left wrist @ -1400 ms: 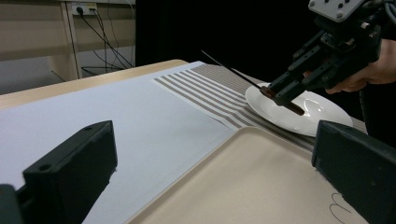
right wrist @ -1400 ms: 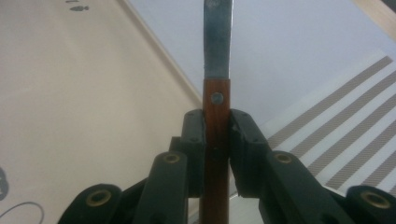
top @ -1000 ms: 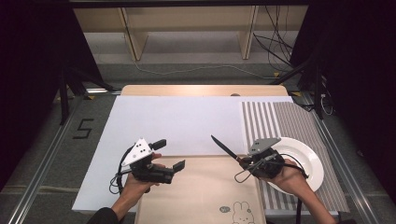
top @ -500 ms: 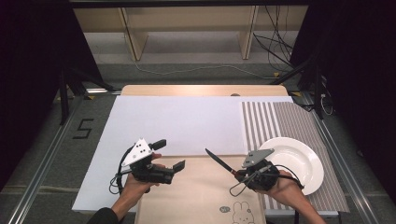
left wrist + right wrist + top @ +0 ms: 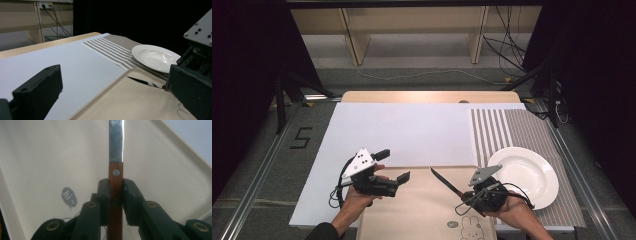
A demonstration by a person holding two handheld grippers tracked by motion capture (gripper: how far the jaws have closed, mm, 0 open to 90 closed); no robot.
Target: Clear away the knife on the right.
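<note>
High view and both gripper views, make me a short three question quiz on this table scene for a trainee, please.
1. True or false: the right claw is shut on the wooden handle of the knife.
2. What does the knife blade hang over? A) the white plate B) the beige tray C) the striped mat
3. Fill in: the left claw stands ____ with nothing between its jaws.

Key: 1 true; 2 B; 3 open.
</note>
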